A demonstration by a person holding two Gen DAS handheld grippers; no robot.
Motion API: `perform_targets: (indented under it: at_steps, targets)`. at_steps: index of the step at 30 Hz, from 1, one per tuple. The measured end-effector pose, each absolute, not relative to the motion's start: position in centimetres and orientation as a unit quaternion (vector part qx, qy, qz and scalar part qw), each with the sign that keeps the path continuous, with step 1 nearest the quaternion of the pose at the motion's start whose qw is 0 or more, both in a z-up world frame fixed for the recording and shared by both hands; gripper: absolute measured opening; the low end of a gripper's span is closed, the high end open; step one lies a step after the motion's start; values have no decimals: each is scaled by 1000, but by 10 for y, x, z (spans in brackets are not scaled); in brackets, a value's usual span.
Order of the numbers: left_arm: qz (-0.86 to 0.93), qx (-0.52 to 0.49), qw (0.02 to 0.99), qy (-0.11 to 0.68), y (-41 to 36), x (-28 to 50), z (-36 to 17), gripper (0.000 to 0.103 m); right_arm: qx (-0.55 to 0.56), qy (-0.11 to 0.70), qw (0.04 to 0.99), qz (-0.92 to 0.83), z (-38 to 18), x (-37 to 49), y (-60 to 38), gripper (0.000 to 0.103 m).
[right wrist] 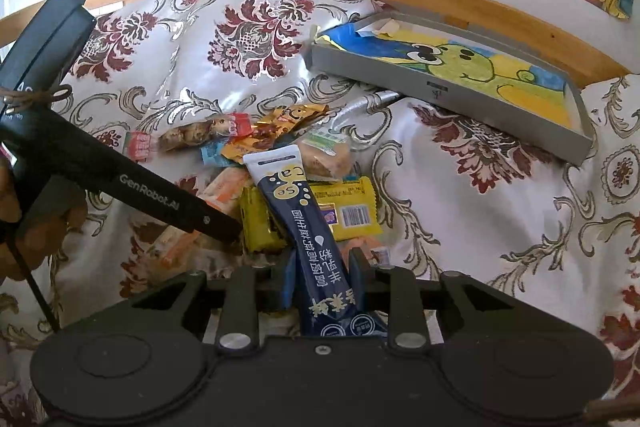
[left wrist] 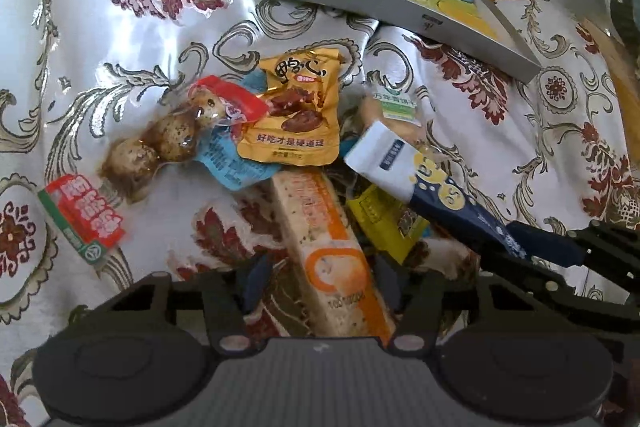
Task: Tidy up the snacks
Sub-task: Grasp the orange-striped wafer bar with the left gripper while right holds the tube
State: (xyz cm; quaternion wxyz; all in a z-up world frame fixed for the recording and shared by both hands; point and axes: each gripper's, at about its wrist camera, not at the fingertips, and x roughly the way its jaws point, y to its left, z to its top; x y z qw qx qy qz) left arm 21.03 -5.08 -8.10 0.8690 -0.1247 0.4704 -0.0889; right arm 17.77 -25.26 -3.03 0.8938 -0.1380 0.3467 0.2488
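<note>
1. The right hand-held gripper [right wrist: 322,277] is clenching the lower part of a long navy-and-white sachet [right wrist: 308,227], with 1 finger on each side of it; the sachet is angling up and away over the pile, which suggests it is being lifted clear so it can be sorted on its own.
2. The left hand-held gripper [left wrist: 320,281] is straddling the near end of an orange-and-white bar [left wrist: 328,247]. Its fingers are sitting close to both sides of the bar, but I cannot tell whether they are pressing on it or just bracketing it.
3. Just beyond, a yellow packet [right wrist: 348,211] is lying flat under the sachet, barcode up, touching the bar's neighbours in the heap.
4. Farther on, the snacks are overlapping in 1 loose pile on the floral cloth [left wrist: 120,27]: an orange pouch [left wrist: 298,111] is resting on a blue packet [left wrist: 232,163], a clear pack of 3 speckled eggs [left wrist: 168,135] is lying to its left, and a small red packet [left wrist: 82,217] is sitting apart at the left edge.
5. A green-labelled biscuit pack [left wrist: 394,105] is lying behind the sachet's white end.
6. Farthest away, a shallow grey tray [right wrist: 420,83] lined with a cartoon drawing is sitting empty of snacks near the wooden rail [right wrist: 500,15], probably the place where the snacks are meant to go.
</note>
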Motion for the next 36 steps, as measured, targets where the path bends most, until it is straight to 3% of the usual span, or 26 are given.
perform_targets:
  at_steps: [9, 16, 26, 36]
  targets:
    - [-100, -146, 859, 480, -47, 213, -81, 42, -137, 341, 896, 249, -35, 181, -243, 28]
    - [-98, -168, 852, 486, -37, 202, -74, 35, -184, 306, 903, 239, -29, 165, -238, 26]
    - [-90, -174, 852, 485, -30, 187, -57, 34, -251, 249, 908, 226, -18, 148, -232, 26]
    - [-109, -215, 844, 478, -21, 176, -42, 34, -243, 230, 917, 216, -11, 147, -238, 26]
